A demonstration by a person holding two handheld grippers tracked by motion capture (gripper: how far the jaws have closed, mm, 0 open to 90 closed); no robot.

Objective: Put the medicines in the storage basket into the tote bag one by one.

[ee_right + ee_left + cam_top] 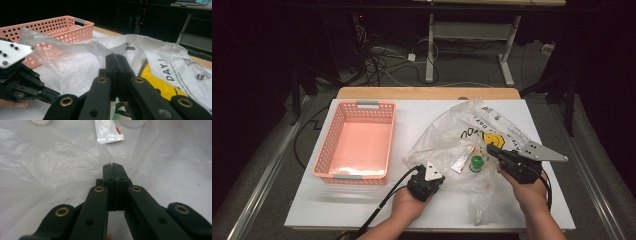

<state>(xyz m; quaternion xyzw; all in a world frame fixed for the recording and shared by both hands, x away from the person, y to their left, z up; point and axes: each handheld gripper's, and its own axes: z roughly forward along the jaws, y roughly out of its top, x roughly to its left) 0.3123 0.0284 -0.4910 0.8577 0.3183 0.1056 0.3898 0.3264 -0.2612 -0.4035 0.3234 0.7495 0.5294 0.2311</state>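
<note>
Near the front edge of the table (362, 212), the left tongs (430, 176) sit closed, jaws pressed together on a fold of the clear plastic bag (447, 140); the left gripper view shows the film pinched between the black jaw tips (114, 167). Toward the right front of the table, the right tongs (493, 150) are also closed on the bag: in the right gripper view the jaws meet with thin film gathered at their tips (116, 58).

Between the two tongs the bag spreads crumpled across the right half of the table, printed with black lettering and a yellow face (492, 139) that is partly cut off by folds. Inside it lie a small white tube with a red band (107, 131) and a green-capped item (476, 163); what the green item is cannot be made out through the film. Two pale objects at the top edge of the left gripper view are cropped and unclear.

At the left side of the table stands a pink perforated basket (334, 135) with grey handles, its floor bare.
</note>
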